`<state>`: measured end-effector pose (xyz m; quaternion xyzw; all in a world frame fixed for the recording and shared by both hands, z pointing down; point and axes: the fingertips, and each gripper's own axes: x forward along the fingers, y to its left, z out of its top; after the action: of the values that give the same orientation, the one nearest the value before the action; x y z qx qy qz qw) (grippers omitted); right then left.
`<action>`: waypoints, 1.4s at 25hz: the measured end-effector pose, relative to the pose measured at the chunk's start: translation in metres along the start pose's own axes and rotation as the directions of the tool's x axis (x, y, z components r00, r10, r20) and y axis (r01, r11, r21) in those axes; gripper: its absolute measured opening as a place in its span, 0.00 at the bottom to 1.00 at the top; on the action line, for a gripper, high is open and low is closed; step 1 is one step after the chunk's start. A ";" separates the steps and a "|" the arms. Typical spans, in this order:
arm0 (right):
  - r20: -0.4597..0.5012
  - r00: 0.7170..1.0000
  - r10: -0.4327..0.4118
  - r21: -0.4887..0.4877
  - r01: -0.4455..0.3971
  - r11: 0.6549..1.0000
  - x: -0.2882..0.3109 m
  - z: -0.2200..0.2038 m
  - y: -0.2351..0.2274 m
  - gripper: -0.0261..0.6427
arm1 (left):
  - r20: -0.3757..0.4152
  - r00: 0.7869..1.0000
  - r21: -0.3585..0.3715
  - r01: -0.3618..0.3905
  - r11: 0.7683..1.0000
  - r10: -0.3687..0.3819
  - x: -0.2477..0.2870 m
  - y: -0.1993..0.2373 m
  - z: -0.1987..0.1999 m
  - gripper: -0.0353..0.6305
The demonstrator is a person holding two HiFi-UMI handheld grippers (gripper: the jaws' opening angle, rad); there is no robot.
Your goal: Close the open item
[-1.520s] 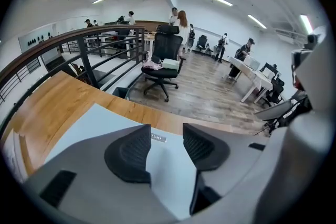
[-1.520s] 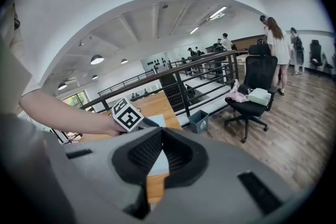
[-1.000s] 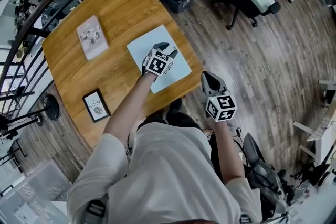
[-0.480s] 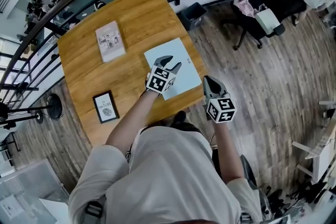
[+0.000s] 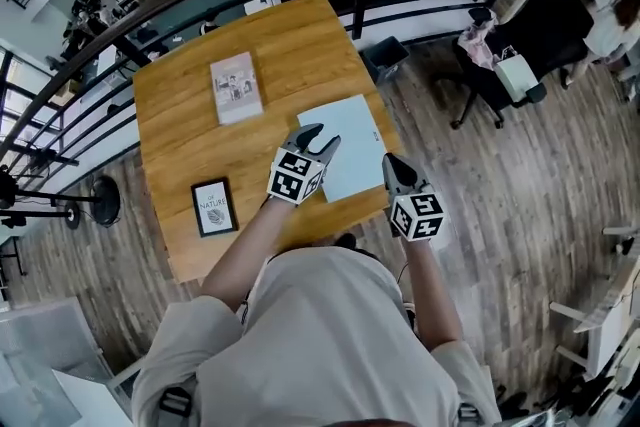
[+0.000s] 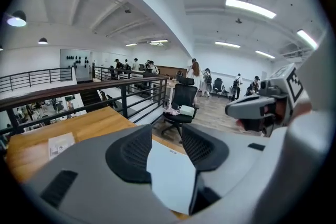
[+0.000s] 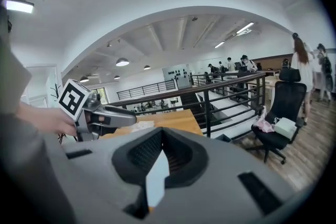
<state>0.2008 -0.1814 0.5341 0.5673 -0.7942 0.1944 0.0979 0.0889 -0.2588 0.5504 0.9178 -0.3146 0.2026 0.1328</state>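
**Desk** (image 5: 180, 125): wooden, three flat things on it.

**Pale blue item** (image 5: 352, 147): the one I take for the task's thing. It lies flat along the desk's right edge, toward the near right corner, its long axis running from near edge to far edge with a slight tilt. I cannot tell from here whether it lies open or shut, nor where its spine is.

**Left gripper** (image 5: 322, 137): jaws well apart and holding nothing. It hangs over the item's near left corner, pointing along the long axis, and its own view shows the pale sheet through the gap.

**Right gripper** (image 5: 392, 161): jaws drawn together at the tips and empty. It sits just off the desk's right edge, beside the item's near right corner.

**Judgement:** the left gripper is nearer and already over the sheet, and any fold would run across from one long side.

**Pink-covered book** (image 5: 236, 87): toward the far edge, well apart.

**Black-covered book** (image 5: 213, 207): toward the near left corner, well apart.
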 end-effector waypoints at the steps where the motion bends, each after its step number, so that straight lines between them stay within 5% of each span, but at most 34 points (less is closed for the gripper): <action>1: 0.004 1.000 0.007 -0.010 -0.007 1.000 0.002 0.004 0.006 0.04 | 0.015 1.000 -0.004 -0.008 1.000 0.008 -0.008 0.004 0.004 0.31; 11: 0.049 0.997 0.055 -0.103 -0.050 0.993 0.005 0.044 0.055 0.04 | 0.140 0.987 -0.026 -0.070 0.997 0.073 -0.087 0.032 0.036 0.31; 22: 0.115 0.990 0.081 -0.170 -0.060 0.984 -0.006 0.083 0.088 0.04 | 0.298 0.944 -0.080 -0.122 0.989 0.141 -0.166 0.048 0.061 0.26; 35: 0.155 0.987 0.052 -0.179 -0.024 0.984 -0.019 0.093 0.090 0.04 | 0.349 0.915 -0.089 -0.181 0.979 0.201 -0.208 0.061 0.059 0.11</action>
<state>0.1289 -0.1791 0.4255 0.5547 -0.8243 0.0792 0.0803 -0.0821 -0.2185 0.4104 0.9002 -0.4269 0.0361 0.0781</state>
